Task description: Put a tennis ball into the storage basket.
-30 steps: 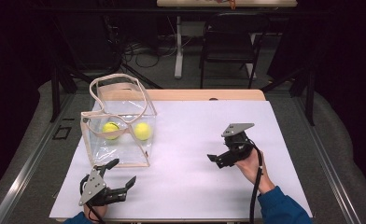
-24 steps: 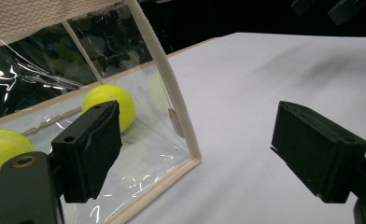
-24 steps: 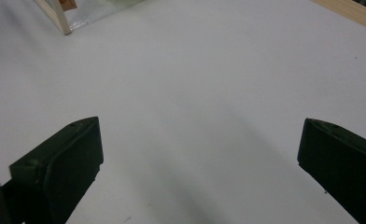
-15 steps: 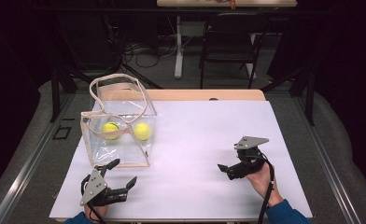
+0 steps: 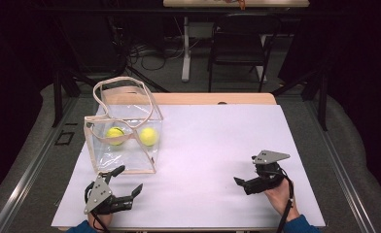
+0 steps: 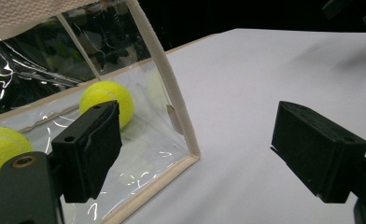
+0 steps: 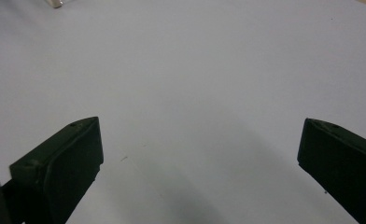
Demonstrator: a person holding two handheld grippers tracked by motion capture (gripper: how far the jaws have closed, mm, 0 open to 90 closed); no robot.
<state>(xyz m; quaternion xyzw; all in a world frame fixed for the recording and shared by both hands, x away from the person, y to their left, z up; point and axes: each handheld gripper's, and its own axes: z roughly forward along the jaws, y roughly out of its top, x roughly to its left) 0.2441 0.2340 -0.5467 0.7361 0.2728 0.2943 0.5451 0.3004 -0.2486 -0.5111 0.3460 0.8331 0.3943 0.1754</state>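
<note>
Table: white sheet (image 5: 213,145) covers the top, with a strip of bare wood (image 5: 213,98) along the 12 o'clock edge.
Bag: a clear plastic bag (image 5: 123,141) with cream trim stands upright at about 10 o'clock on the sheet, its two cream handles (image 5: 123,90) looping above the open mouth.
Balls: two yellow tennis balls sit inside the bag on its floor, one (image 5: 114,133) toward 9 o'clock and the other (image 5: 149,136) beside it toward 3 o'clock, close together; I cannot tell whether they touch.
Left tool: my left tool (image 5: 125,187) is at about 7 o'clock near the table's near edge, just short of the bag's near bottom corner, its jaws spread wide with nothing between them.
Left tool's own view: one jaw lies over the bag's clear side wall (image 6: 125,154), and the trimmed corner edge (image 6: 169,88) rises between the two jaws; one ball (image 6: 107,100) shows through the plastic just above that jaw, the other (image 6: 1,151) at the 9 o'clock edge.
Right tool: my right tool (image 5: 244,183) is at about 5 o'clock, well apart from the bag, pointing toward 9 o'clock with my hand (image 5: 281,194) behind it.
Right tool's own view: both jaws stand far apart over the bare white sheet (image 7: 195,93), holding nothing.
Beyond the table: a dark chair (image 5: 237,48) stands on the floor at 12 o'clock, with cables (image 5: 145,51) lying beside it.
</note>
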